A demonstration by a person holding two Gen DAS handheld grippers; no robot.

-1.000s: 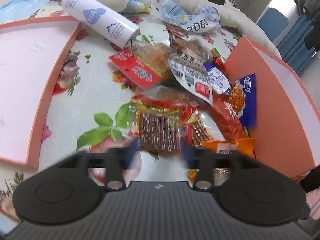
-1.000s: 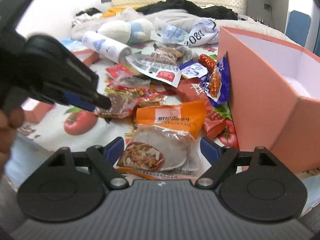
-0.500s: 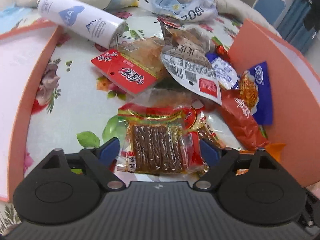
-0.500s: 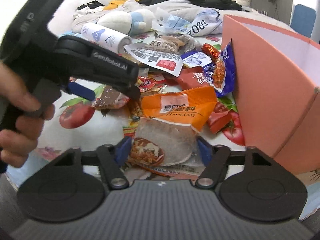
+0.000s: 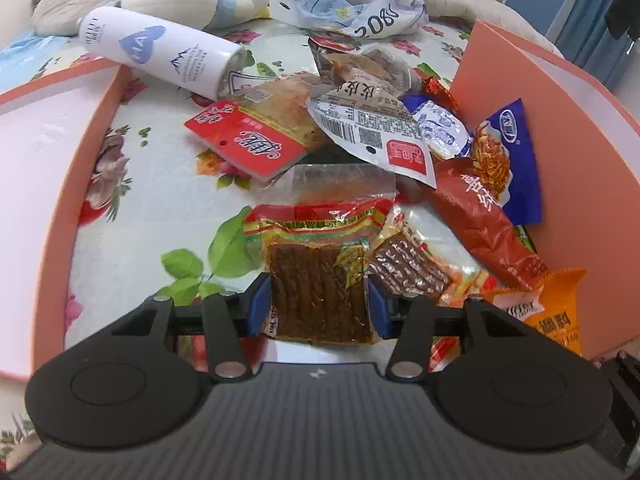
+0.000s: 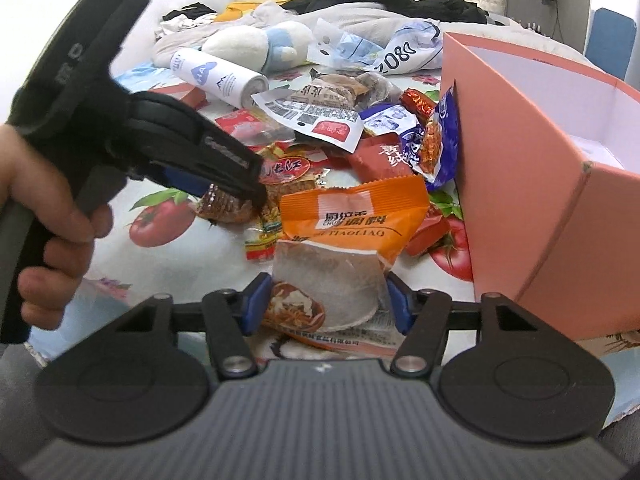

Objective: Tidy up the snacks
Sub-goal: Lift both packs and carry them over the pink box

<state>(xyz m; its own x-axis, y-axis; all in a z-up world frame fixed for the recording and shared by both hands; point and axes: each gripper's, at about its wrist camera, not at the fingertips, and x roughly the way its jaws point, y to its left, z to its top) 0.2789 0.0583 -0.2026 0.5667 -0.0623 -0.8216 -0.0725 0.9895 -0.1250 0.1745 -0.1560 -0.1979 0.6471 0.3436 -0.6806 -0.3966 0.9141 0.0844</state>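
left tool point(image 5: 316, 306) clamped on brown jerky pack point(image 5: 320, 280), mid-pile on the floral surface point(image 5: 160, 184). right tool point(image 6: 326, 304) pads touch both sides of orange seasoning pack point(image 6: 352, 220), just beside pink box point(image 6: 520, 200); grip can't tell.
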